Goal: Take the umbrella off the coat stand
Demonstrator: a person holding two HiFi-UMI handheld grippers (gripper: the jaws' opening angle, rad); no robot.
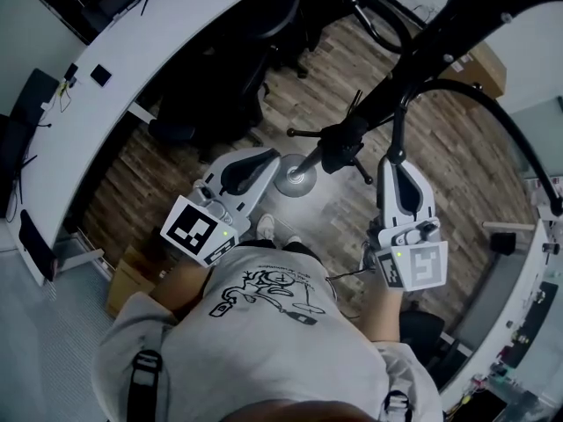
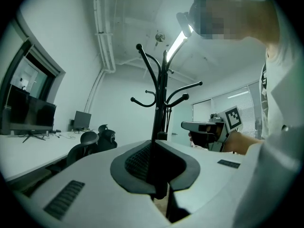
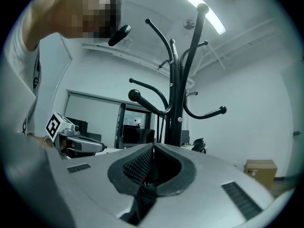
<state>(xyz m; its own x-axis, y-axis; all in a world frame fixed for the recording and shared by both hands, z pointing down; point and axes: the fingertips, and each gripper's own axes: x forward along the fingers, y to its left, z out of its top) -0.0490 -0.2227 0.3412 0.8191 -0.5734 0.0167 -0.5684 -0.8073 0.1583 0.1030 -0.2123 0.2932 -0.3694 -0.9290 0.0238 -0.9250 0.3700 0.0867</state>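
Observation:
The black coat stand [image 1: 413,51] rises from a round metal base [image 1: 295,177] on the wood floor just ahead of me. Its pole [image 2: 159,103] and curved hooks [image 3: 152,103] fill both gripper views. A thin dark thing [image 2: 167,120] hangs close against the pole; I cannot tell whether it is the umbrella. My left gripper [image 1: 266,155] points level at the pole from the left, jaws shut and empty [image 2: 153,144]. My right gripper [image 1: 393,162] points at it from the right, shut with nothing between its pads [image 3: 153,148]. Each gripper shows in the other's view, the right gripper [image 2: 199,126] and the left gripper [image 3: 92,147].
A long white curved desk [image 1: 114,86] runs along the left, with black office chairs [image 1: 237,51] beside it and monitors [image 2: 28,115] on top. Cardboard boxes sit on the floor at the left [image 1: 130,280] and at the far right [image 1: 488,64]. Another white desk [image 1: 519,297] edges the right.

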